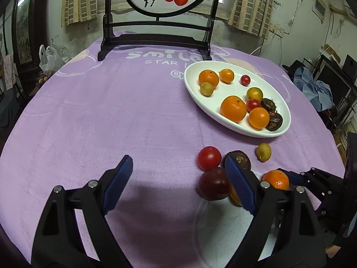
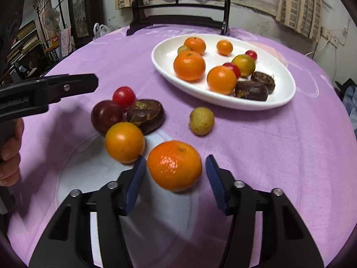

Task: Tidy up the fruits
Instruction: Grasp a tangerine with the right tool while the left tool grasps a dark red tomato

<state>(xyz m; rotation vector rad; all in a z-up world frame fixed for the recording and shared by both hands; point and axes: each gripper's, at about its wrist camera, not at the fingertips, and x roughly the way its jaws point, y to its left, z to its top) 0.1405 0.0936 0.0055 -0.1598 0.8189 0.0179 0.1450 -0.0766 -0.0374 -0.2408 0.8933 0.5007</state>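
Two claws low over the purple-clothed round counter (image 2: 256, 156). Right claw (image 2: 176, 174) brackets the glossy orange mandarin (image 2: 174, 165): jaws apart, gaps showing on both sides, so not gripped yet. Left claw (image 1: 178, 178) is wide open with nothing between its pads; its right finger sits in front of the loose cluster.

Step in hand, as I read it: take the mandarin, carry it to the white oval ceramic dish (image 2: 287, 93).

- Centre the pads on the widest part, close gently; round and slick, it will likely squirt out if pinched off-centre.
- Smaller orange citrus (image 2: 124, 142) sits just beside the left pad; don't nudge it.
- Lift clear before travelling.

Room: the yellow-green small fruit (image 2: 201, 121) lies between mandarin and dish. The dish's near-left end is bare, the right end crowded. Counter edge is near behind the claws.
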